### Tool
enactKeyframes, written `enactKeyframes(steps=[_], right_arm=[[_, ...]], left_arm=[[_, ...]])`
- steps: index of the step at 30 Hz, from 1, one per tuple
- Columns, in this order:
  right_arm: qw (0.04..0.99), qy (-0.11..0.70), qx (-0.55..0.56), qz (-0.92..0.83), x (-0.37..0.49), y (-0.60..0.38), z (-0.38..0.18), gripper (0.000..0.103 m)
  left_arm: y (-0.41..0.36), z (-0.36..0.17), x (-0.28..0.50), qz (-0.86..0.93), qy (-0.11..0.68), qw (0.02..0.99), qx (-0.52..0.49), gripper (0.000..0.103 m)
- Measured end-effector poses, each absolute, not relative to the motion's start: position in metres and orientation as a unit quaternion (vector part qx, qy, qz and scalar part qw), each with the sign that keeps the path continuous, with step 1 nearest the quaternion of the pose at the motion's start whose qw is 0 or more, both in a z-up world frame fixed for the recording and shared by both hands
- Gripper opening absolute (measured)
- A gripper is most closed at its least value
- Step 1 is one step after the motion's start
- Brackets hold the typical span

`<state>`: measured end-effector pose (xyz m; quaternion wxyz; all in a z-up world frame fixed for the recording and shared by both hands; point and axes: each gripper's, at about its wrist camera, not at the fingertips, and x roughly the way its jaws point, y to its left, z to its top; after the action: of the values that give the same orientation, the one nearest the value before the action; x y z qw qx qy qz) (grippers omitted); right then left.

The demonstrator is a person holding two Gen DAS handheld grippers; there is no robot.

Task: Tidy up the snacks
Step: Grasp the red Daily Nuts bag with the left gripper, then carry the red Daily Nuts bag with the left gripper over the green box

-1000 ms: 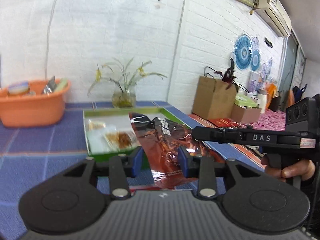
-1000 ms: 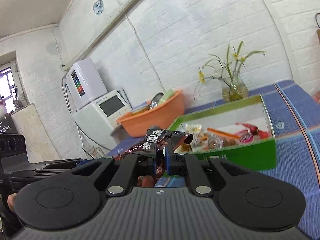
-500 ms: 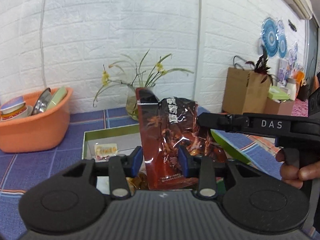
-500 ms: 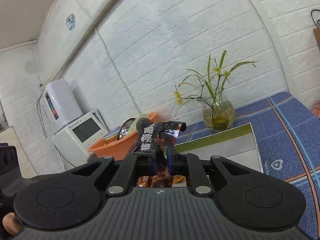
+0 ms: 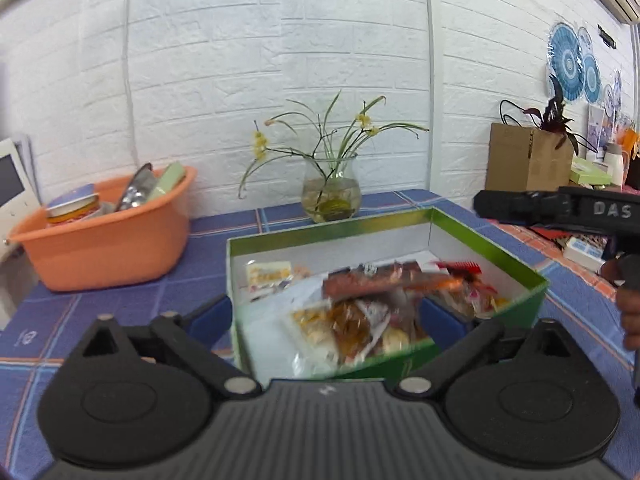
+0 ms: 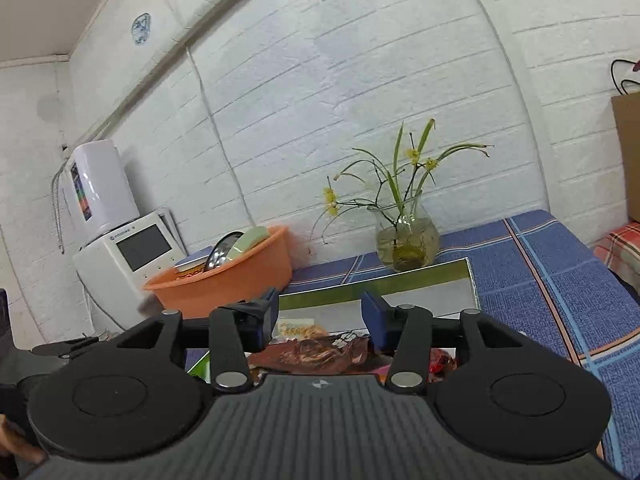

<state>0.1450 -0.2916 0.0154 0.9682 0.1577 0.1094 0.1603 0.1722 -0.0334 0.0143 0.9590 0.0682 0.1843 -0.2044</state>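
A green box (image 5: 492, 244) with a white inside stands on the blue tiled counter and holds several snack packets. The dark red-brown snack bag (image 5: 372, 282) lies on top of them, blurred; it also shows in the right wrist view (image 6: 320, 354). My left gripper (image 5: 326, 318) is open wide, its blue pads astride the box's near wall. My right gripper (image 6: 319, 314) is open and empty just above the bag and the box (image 6: 468, 270); in the left wrist view it reaches in from the right (image 5: 480, 204).
An orange basin (image 5: 108, 236) with dishes sits at the left, also in the right wrist view (image 6: 232, 280). A glass vase with flowers (image 5: 330, 196) stands behind the box. A white appliance (image 6: 124, 256) is far left. A cardboard box with a plant (image 5: 528, 160) is at the right.
Both grippers opened and let go of the red-brown bag. The bag dropped from upright between the fingers into the green box. The left gripper tipped down toward the box.
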Motion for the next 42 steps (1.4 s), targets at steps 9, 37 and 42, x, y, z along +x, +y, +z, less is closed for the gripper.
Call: enactKeyframes(steps=[9, 37, 42], right_arm=[[0.93, 0.256, 0.14, 0.223, 0.089, -0.28, -0.027, 0.089], [0.911, 0.323, 0.081, 0.245, 0.104, -0.232, -0.053, 0.011], [0.93, 0.279, 0.059, 0.233, 0.092, -0.231, -0.04, 0.011]], left_arm=[[0.005, -0.028, 0.098, -0.201, 0.263, 0.942, 0.056, 0.102], [0.017, -0.062, 0.107, -0.269, 0.316, 0.909, -0.03, 0.047], [0.021, -0.049, 0.095, -0.272, 0.292, 0.917, -0.023, 0.033]])
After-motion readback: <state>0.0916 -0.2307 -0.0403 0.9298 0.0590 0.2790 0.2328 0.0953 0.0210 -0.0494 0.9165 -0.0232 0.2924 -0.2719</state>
